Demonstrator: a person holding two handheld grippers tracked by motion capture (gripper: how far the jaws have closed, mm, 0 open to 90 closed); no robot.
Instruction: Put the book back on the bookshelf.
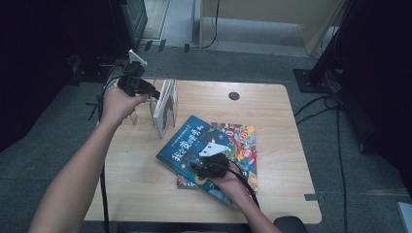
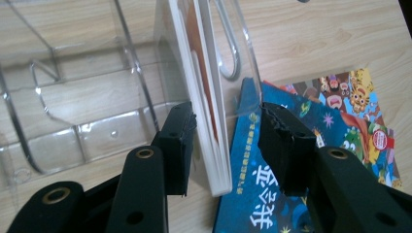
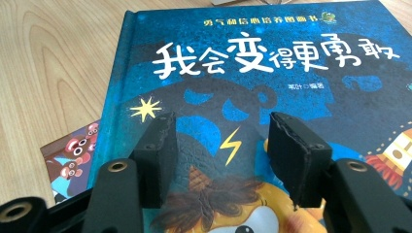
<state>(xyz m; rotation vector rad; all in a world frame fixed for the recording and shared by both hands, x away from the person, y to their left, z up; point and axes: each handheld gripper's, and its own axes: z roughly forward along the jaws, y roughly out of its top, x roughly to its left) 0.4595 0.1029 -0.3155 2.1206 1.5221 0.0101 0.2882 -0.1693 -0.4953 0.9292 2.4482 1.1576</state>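
Observation:
A thin white-edged book (image 2: 204, 97) stands upright in a clear acrylic rack (image 2: 87, 141) at the table's back left. My left gripper (image 2: 226, 145) is open, its jaws straddling the book's near edge: the left pad is close beside it and the right pad stands apart. In the high view the left gripper (image 1: 154, 93) reaches the upright book (image 1: 165, 108) from the left. A blue picture book (image 1: 194, 141) lies flat on a colourful book (image 1: 245, 141) mid-table. My right gripper (image 3: 221, 145) hovers open just over the blue book (image 3: 243, 87), with nothing between its jaws.
The wooden table (image 1: 272, 107) has bare room to the right and in front. The rack's other clear slots (image 1: 133, 116) hold nothing. A dark round grommet (image 1: 234, 96) sits near the table's back edge. Black stands and cables lie on the floor around.

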